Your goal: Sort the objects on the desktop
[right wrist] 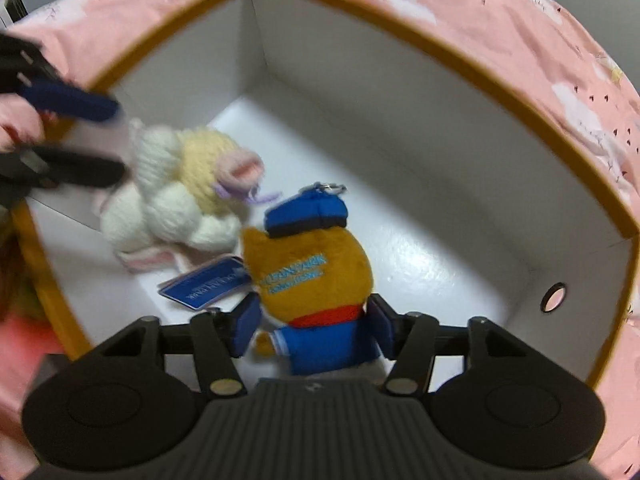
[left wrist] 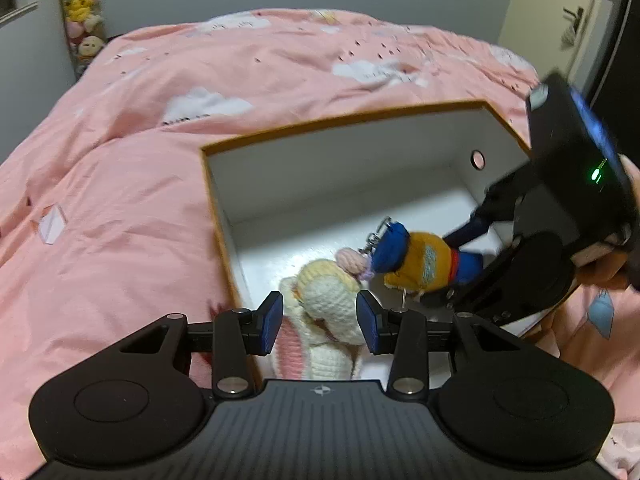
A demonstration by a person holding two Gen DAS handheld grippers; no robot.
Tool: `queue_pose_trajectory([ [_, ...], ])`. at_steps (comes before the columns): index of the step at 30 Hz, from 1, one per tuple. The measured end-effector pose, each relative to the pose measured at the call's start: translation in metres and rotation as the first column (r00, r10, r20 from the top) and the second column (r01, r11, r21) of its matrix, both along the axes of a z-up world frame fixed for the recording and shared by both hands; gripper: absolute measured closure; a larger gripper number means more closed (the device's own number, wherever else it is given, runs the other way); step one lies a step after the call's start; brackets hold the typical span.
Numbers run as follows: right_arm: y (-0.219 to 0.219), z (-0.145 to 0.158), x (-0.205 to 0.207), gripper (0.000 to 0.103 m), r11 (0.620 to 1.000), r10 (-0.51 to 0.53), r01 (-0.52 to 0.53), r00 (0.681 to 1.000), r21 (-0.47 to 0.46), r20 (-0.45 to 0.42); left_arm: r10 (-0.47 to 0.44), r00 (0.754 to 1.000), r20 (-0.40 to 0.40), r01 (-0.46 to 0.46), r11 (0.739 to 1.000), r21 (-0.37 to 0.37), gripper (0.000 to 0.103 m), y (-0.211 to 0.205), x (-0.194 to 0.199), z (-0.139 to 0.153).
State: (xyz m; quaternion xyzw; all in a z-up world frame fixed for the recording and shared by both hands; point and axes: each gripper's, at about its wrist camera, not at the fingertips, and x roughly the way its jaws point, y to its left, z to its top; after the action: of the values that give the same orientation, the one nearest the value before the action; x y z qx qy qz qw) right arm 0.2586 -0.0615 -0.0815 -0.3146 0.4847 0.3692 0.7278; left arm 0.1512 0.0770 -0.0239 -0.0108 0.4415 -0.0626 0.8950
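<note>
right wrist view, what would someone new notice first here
The orange plush cat in a blue cap and blue jacket lies in the white cardboard box with a tan rim, between the right gripper's fingers. Beside it lies the cream crocheted bunny, with the left gripper reaching in from the left. The pink cloud-print bedspread surrounds the box.

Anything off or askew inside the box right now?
Nothing damaged or spilled. Both toys lie tipped over on the floor of the white box: the crocheted bunny on its side, and the orange plush with the blue cap face down, its blue tag splayed out beside it. Both pictures are motion-blurred.
</note>
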Motion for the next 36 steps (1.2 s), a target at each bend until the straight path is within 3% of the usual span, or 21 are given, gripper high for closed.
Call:
queue_pose_trajectory([
  [4, -0.003, 0.004, 0.001, 0.047, 0.998, -0.043, 0.043, 0.999, 0.041, -0.009, 0.049, 0.998, 0.034, -0.049, 0.999, -0.008, 0.056, 0.010, -0.008, 0.009],
  [7, -0.014, 0.008, 0.017, 0.048, 0.978, -0.141, 0.159, 0.981, 0.135, -0.132, 0.097, 0.994, 0.048, -0.095, 0.995, -0.029, 0.056, 0.019, -0.013, 0.013],
  [9, -0.025, 0.007, 0.032, 0.048, 0.936, -0.229, 0.285, 0.939, 0.208, -0.257, 0.128, 0.991, 0.045, -0.126, 0.991, -0.043, 0.056, 0.026, -0.013, 0.013],
  [12, -0.044, -0.001, 0.053, 0.048, 0.835, -0.316, 0.477, 0.824, 0.275, -0.470, 0.157, 0.987, 0.024, -0.155, 0.986, -0.056, 0.056, 0.034, -0.014, 0.010],
  [14, -0.051, -0.008, 0.059, 0.048, 0.789, -0.325, 0.545, 0.762, 0.284, -0.560, 0.162, 0.987, 0.009, -0.161, 0.985, -0.063, 0.056, 0.038, -0.015, 0.008],
  [16, -0.050, -0.013, 0.059, 0.048, 0.781, -0.303, 0.553, 0.741, 0.289, -0.599, 0.159, 0.987, -0.006, -0.159, 0.984, -0.076, 0.057, 0.040, -0.016, 0.005],
  [21, -0.040, -0.023, 0.055, 0.047, 0.796, -0.320, 0.551, 0.734, 0.250, -0.599, 0.139, 0.990, -0.020, -0.140, 0.988, -0.071, 0.061, 0.036, -0.015, -0.001],
  [25, -0.037, -0.016, 0.050, 0.043, 0.825, -0.332, 0.516, 0.772, 0.229, -0.542, 0.143, 0.989, -0.033, -0.145, 0.987, -0.069, 0.061, 0.034, -0.015, -0.003],
  [30, -0.029, 0.012, 0.023, 0.035, 0.899, -0.321, 0.384, 0.905, 0.212, -0.278, 0.141, 0.989, -0.037, -0.143, 0.987, -0.074, 0.061, 0.034, -0.016, -0.004],
  [33, -0.020, 0.025, 0.006, 0.034, 0.938, -0.273, 0.291, 0.955, 0.187, -0.121, 0.136, 0.990, -0.038, -0.138, 0.988, -0.075, 0.061, 0.033, -0.016, -0.005],
  [36, -0.004, 0.028, -0.013, 0.036, 0.972, -0.188, 0.190, 0.982, 0.137, -0.026, 0.132, 0.991, -0.034, -0.135, 0.988, -0.076, 0.061, 0.033, -0.017, -0.004],
])
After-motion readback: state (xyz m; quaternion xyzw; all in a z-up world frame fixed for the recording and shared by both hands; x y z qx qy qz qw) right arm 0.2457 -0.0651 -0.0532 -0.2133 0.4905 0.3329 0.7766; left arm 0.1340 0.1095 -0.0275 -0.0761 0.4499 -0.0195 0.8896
